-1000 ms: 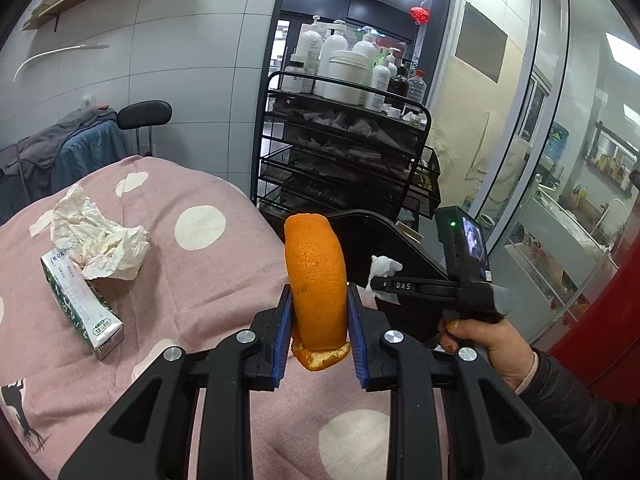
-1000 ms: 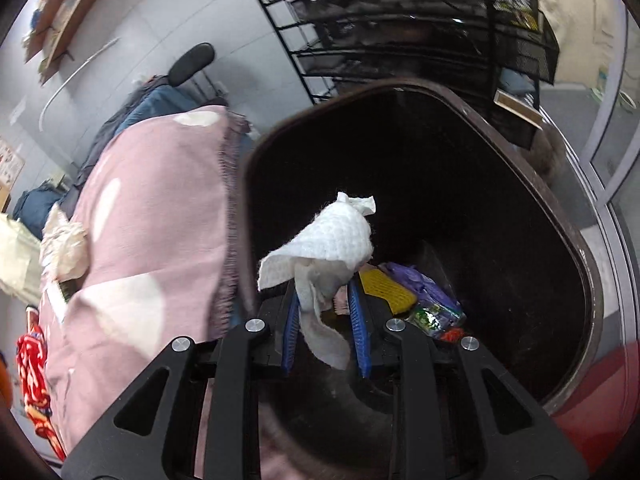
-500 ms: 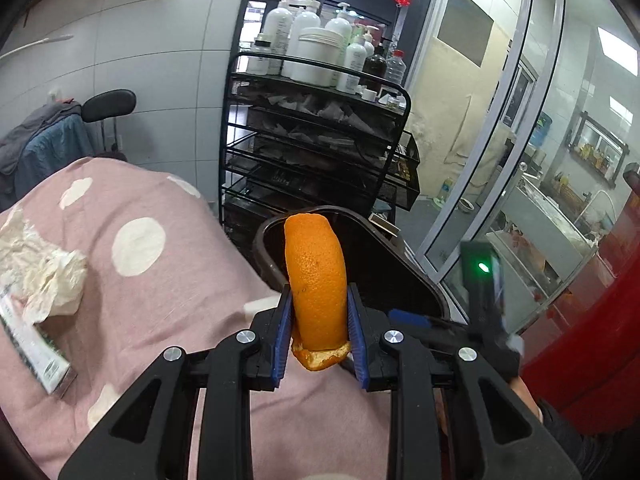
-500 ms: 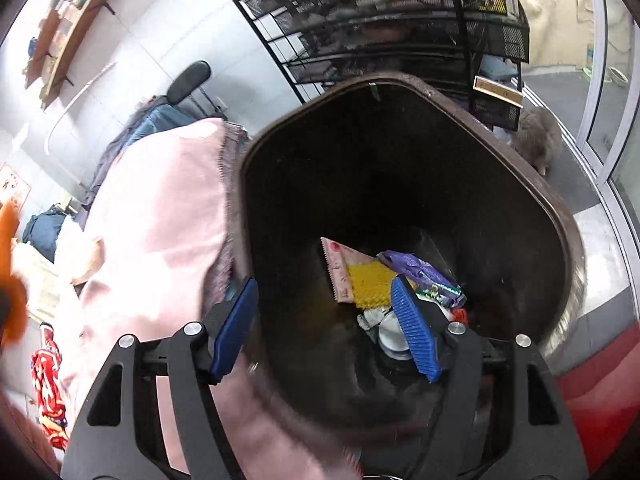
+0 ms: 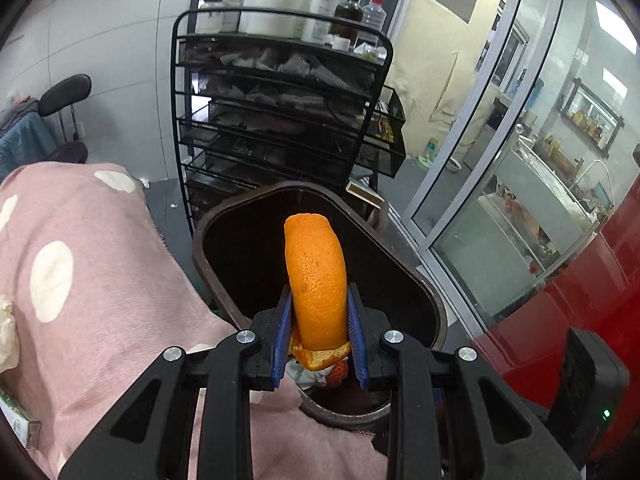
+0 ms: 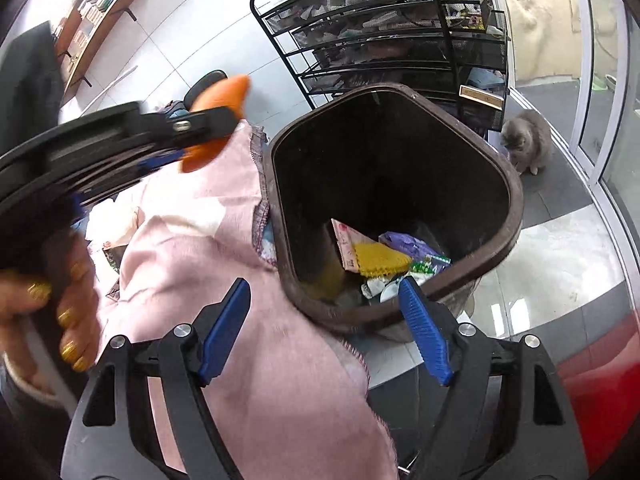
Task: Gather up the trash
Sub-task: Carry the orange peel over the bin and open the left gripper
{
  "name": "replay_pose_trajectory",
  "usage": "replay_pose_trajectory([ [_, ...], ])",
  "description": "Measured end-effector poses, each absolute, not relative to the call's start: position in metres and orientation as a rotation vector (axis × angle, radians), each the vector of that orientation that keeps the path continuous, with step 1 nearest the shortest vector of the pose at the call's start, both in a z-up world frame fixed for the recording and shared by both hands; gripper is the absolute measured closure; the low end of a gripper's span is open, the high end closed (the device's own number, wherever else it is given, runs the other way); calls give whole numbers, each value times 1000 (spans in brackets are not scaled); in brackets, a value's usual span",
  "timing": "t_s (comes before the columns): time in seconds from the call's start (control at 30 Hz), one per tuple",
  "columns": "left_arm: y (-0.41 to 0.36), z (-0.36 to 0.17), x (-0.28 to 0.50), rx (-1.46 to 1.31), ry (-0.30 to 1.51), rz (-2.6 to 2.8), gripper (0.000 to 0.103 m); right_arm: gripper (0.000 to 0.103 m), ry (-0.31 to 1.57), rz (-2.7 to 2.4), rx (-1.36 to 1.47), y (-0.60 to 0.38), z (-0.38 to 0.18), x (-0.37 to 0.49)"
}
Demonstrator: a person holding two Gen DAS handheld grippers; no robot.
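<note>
My left gripper [image 5: 318,320] squeezes the orange peel [image 5: 316,284] tight and holds it up near the bin [image 6: 516,216]. My right gripper [image 6: 324,328] is opening wide with nothing in it. If I let go too soon, I think the peel could hit the rim and fall on the pink blanket [image 5: 100,280]. The cat [image 6: 524,144] sits just beside the bin and might get bumped.

A black wire rack [image 5: 280,120] with several mesh shelves stands against the tiled wall, with white bottles and a tub [image 5: 280,0] on its top shelf. A grey cat [image 6: 526,142] sits on the floor beside it. A pink cloth with pale dots [image 5: 80,260] covers the near surface. A wooden wall shelf [image 6: 100,12] hangs high up.
</note>
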State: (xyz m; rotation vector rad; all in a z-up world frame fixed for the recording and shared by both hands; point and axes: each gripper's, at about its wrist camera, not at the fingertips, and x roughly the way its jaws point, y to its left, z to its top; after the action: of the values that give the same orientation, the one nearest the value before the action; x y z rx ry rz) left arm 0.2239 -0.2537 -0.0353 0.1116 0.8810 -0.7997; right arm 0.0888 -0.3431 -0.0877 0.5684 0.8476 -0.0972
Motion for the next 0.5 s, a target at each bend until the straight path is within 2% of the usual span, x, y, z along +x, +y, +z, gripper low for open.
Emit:
replay_pose_trajectory([
  [0.23,-276,-53,241,137,961,-792,77,26,845,-69,582,-331,-84,80],
  [0.33,-282,-55,246,148,969,-787,69,26,845,-57,586,-327,-82,76],
  [0.4,-282,-53,246,154,959,-785,52,26,850,-47,580,-324,-81,75],
  [0.47,-277,-51,246,144,939,-765,41,26,849,-49,577,-323,-80,74],
  [0.5,-275,-50,247,137,935,-759,39,26,850,-47,580,-323,-80,74],
])
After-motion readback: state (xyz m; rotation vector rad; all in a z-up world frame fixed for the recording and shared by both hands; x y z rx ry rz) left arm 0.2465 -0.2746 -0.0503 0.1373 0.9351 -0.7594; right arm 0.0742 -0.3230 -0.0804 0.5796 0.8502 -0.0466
